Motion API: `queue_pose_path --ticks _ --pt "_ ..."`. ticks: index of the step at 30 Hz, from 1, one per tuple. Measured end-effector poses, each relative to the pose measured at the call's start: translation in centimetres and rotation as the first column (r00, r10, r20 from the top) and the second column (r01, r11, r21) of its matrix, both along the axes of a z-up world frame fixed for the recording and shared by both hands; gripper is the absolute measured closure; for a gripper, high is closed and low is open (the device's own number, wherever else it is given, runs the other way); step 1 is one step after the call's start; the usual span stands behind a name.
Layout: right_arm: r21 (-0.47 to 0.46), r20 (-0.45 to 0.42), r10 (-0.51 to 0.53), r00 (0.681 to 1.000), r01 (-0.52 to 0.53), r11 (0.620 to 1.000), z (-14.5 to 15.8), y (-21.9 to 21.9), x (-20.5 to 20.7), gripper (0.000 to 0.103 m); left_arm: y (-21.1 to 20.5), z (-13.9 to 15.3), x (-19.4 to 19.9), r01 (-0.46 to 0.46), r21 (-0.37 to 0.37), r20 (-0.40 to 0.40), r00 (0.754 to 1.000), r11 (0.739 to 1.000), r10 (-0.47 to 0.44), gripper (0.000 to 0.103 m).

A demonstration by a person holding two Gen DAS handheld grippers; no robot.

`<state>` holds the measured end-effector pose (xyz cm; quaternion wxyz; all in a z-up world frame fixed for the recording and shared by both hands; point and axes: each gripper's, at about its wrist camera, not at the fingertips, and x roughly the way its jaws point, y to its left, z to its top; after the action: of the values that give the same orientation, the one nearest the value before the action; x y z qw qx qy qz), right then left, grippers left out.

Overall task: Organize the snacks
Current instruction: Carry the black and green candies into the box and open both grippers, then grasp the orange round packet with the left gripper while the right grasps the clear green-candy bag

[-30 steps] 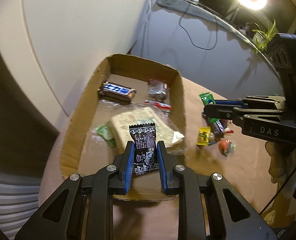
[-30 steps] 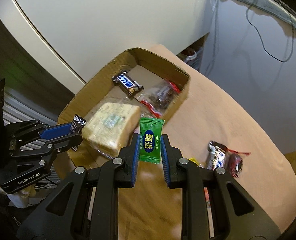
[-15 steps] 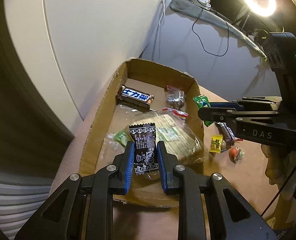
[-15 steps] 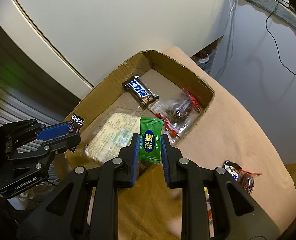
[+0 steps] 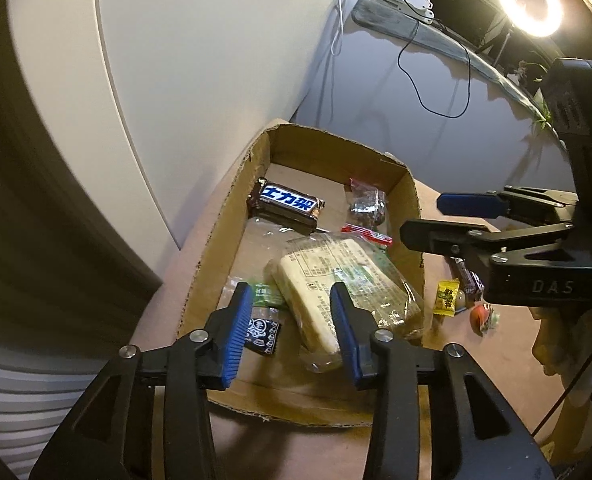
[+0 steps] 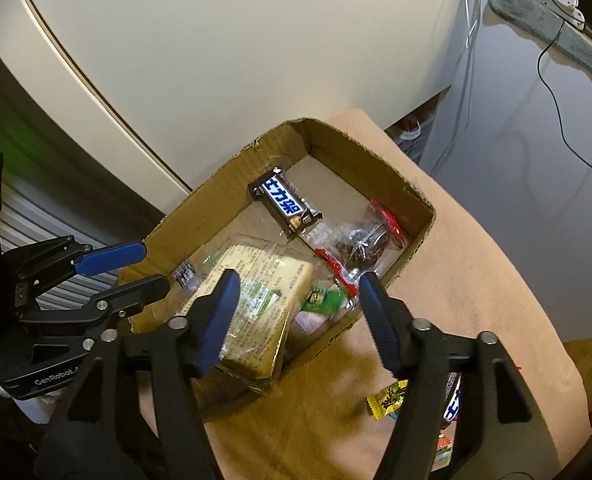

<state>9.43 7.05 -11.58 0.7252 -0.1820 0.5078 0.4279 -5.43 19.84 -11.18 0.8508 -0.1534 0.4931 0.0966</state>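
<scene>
Tan table [image 6: 475, 280], right view's green candy [image 6: 321, 299], perhaps loose

The box [image 5: 409, 216] is matt brown corrugated cardboard with rough torn edges. The chocolate bar [image 5: 286, 204] wears glossy foil-like wrap, the cracker pack [image 5: 335, 280] clear crinkled plastic film. The tablecloth [image 6: 475, 264] looks like soft, matt fabric.

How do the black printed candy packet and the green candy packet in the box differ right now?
The black printed candy packet lies at the cardboard box's near-left corner; the green candy packet lies by the opposite wall. The black packet sits left of the clear-wrapped pale cake slab, the green one on the slab's other side, beside the clear red-trimmed bag. Both lie loose in the box, ungripped.
</scene>
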Motion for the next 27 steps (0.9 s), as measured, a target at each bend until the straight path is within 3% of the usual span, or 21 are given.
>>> queue_pose_path --ticks 11,27 --pt "0.009 0.017 -0.055 0.998 0.055 0.998 0.7 -2.1 0.6 0.029 -1.3 0.8 0.2 0.028 0.014 0.017 0.999 1.000 -0.028 0.058" --pt "-0.031 0.021 -0.299 0.954 0.299 0.954 0.5 -14.6 3.2 0.029 -8.4 0.9 2.4 0.222 -0.011 0.031 0.975 0.975 -0.221 0.058"
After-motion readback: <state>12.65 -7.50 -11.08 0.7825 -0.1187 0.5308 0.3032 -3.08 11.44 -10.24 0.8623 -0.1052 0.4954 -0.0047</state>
